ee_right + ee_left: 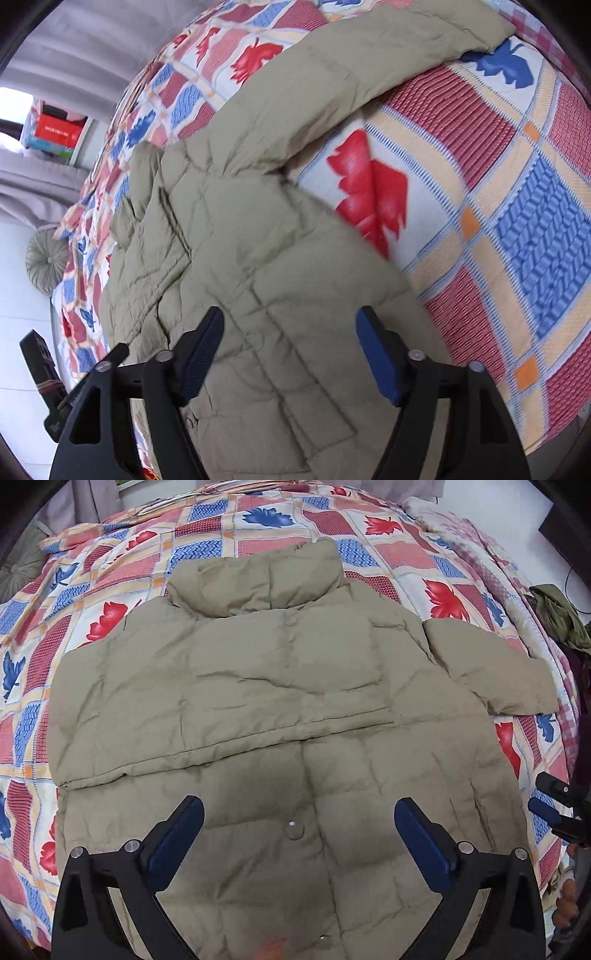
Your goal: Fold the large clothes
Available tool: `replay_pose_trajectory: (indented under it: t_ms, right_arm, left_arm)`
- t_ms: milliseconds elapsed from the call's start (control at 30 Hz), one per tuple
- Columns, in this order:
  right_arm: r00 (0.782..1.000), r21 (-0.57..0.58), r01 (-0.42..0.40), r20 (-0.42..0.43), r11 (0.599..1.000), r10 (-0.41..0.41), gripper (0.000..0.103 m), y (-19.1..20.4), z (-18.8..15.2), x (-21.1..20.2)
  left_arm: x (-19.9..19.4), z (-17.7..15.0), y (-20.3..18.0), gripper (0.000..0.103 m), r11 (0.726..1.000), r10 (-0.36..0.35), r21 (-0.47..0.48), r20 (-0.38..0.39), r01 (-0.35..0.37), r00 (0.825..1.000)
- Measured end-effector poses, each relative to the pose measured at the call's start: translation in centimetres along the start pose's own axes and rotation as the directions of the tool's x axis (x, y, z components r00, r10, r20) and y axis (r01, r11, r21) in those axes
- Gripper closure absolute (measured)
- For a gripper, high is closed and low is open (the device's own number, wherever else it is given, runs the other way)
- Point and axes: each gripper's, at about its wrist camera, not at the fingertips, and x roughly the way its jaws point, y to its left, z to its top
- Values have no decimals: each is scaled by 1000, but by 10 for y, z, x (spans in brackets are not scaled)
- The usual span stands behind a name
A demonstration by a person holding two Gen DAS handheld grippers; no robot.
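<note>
One khaki puffer jacket lies spread across the centre of the left wrist frame, collar toward the top, on a patchwork quilt printed with red and blue leaves. One sleeve is already folded across the chest, its lower edge running as a band through mid-frame; the other sleeve sticks out at right, unfolded. By my reading the fold is early: one sleeve in, one sleeve and the body folds left. Left gripper, low centre, stands released, jaws wide, only jacket fabric showing below the gap, nothing pinched. Right gripper, low centre of its own view, also released, hanging over the jacket's side. Count: one jacket, two grippers, two snap buttons visible, one round cushion at left edge.
</note>
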Motion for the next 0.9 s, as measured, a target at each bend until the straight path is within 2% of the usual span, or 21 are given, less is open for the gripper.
replay_pose_trajectory:
  t_ms: [67, 233, 400, 567, 700, 900]
  right_arm:
    - [1000, 13, -14, 18, 1000, 13, 21, -9, 10, -8]
    - [996, 62, -43, 80, 997, 38, 17, -39, 46, -25]
    - [992, 123, -59, 115, 991, 45, 17, -73, 80, -29]
    - [980, 208, -121, 179, 971, 84, 17, -111, 114, -33]
    - [969, 321, -206, 198, 925, 147, 17, -147, 143, -28]
    - [938, 431, -319, 270, 844, 217, 17, -188, 186, -13]
  left_arm:
    - [3, 5, -9, 0, 1000, 14, 3, 4, -14, 1000]
    - [18, 12, -26, 0, 999, -25, -27, -48, 24, 999]
    - [26, 16, -51, 0, 998, -21, -54, -43, 19, 999]
    - [33, 24, -79, 0, 999, -10, -41, -37, 9, 999]
    - [37, 30, -98, 0, 1000, -6, -19, -28, 6, 1000]
    - [44, 31, -115, 0, 1000, -1, -4, -34, 1, 999]
